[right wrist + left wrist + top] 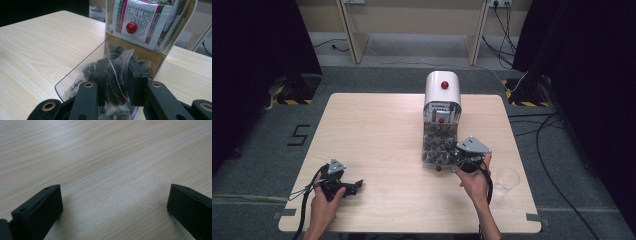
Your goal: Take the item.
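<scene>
My right tongs point(115, 82) are clamped on a clear tea sachet point(117, 75) over the open drawer point(82, 70); I should lift straight, avoiding snags. Left tongs point(112, 207) rest apart on the worktop point(100, 157).

Bare table point(377, 130) left of dispenser point(442, 107); cup point(506, 178) probably crowds the right.

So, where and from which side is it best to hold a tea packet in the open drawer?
Grip the tea packet across its flat faces near the upper edge, coming from above the drawer. It stands on edge and the drawer is open on top, as the right gripper does now.
</scene>
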A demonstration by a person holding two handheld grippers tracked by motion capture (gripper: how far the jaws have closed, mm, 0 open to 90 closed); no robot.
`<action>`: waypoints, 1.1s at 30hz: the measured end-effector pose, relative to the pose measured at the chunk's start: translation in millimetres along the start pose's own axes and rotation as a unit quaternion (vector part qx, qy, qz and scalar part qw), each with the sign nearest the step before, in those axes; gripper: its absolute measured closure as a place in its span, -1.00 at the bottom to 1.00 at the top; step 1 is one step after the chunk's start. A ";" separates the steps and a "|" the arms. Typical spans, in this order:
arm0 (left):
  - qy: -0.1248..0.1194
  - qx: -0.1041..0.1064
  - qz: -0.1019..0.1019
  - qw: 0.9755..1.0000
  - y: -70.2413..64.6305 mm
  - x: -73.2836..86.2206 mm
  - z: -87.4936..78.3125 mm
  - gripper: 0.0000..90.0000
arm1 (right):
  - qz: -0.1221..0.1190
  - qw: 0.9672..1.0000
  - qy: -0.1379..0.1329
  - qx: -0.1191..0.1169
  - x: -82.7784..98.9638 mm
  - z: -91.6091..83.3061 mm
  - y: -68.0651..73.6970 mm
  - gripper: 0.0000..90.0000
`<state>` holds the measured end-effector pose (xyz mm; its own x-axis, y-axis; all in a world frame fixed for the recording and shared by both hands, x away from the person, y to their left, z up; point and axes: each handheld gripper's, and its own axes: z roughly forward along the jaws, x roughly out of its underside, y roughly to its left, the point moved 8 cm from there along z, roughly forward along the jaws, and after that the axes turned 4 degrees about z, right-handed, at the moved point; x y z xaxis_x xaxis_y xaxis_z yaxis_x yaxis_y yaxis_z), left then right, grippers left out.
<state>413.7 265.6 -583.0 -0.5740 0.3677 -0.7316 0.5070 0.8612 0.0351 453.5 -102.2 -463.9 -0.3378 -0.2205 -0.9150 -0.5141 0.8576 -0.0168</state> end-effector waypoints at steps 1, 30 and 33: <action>0.000 0.000 0.000 1.000 0.0 0.0 0.0 -1.00 | 0.002 1.000 -0.001 0.000 0.0 -1.0 0.0 0.62; 0.000 0.000 0.000 1.000 0.0 0.0 0.0 -1.00 | 0.006 1.000 -0.003 0.010 8.7 -49.4 -8.2 0.63; 0.000 0.000 0.000 1.000 0.0 0.0 0.0 -1.00 | 0.010 1.000 -0.004 0.013 9.7 -56.6 -10.6 0.63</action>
<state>413.7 265.6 -583.0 -0.5740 0.3681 -0.7314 0.5072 0.8611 0.0354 411.1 -139.7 -449.8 -0.3412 -0.2000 -0.9185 -0.4861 0.8738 -0.0097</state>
